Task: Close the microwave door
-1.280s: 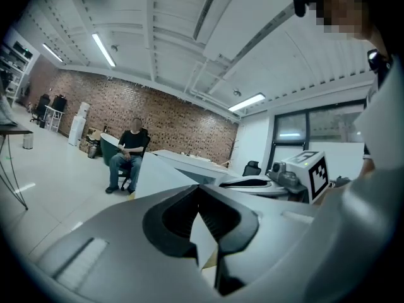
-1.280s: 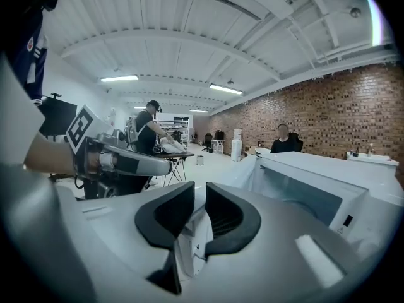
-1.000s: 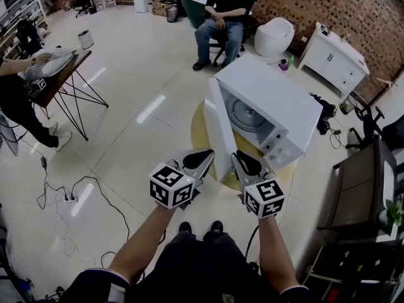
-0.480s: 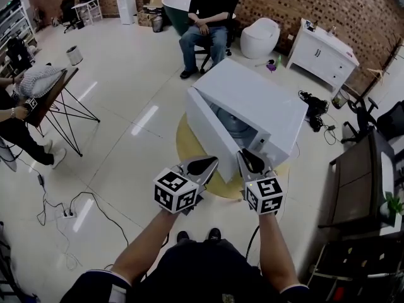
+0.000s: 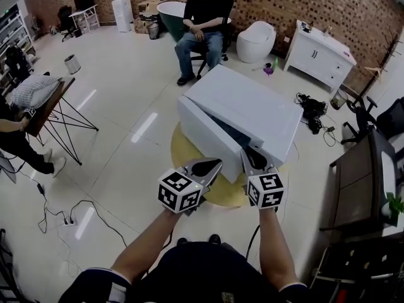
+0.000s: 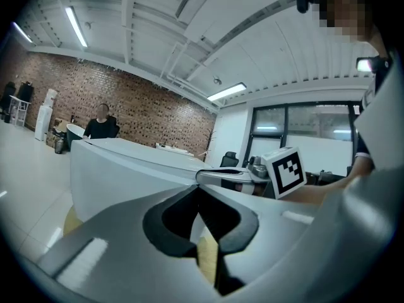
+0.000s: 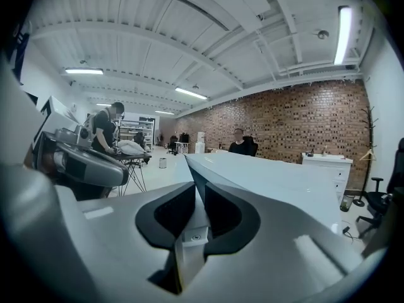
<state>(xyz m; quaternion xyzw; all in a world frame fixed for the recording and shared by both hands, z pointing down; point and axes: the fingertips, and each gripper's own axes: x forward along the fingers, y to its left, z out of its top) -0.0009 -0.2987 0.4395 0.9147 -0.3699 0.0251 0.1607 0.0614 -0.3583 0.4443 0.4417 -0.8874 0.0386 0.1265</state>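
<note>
Microwave (image 5: 252, 109) on a round mat (image 5: 183, 153), seated person (image 5: 202, 24) behind, left gripper (image 5: 213, 165) and right gripper (image 5: 248, 152) before its door (image 5: 205, 134).

Big white boxy metal microwave (image 5: 249, 103) sits upright right in front of both grippers, with its front facing them. Its flat white door (image 5: 203, 133) is hinged at the end out past the left gripper (image 5: 214, 164) and it's nearly shut, but not all the way. There's a thin dark wedge of a gap along the top edge, wider toward the right gripper (image 5: 247, 151). The door's free end is just beside that gripper's tips; can't tell if they touch.
</note>
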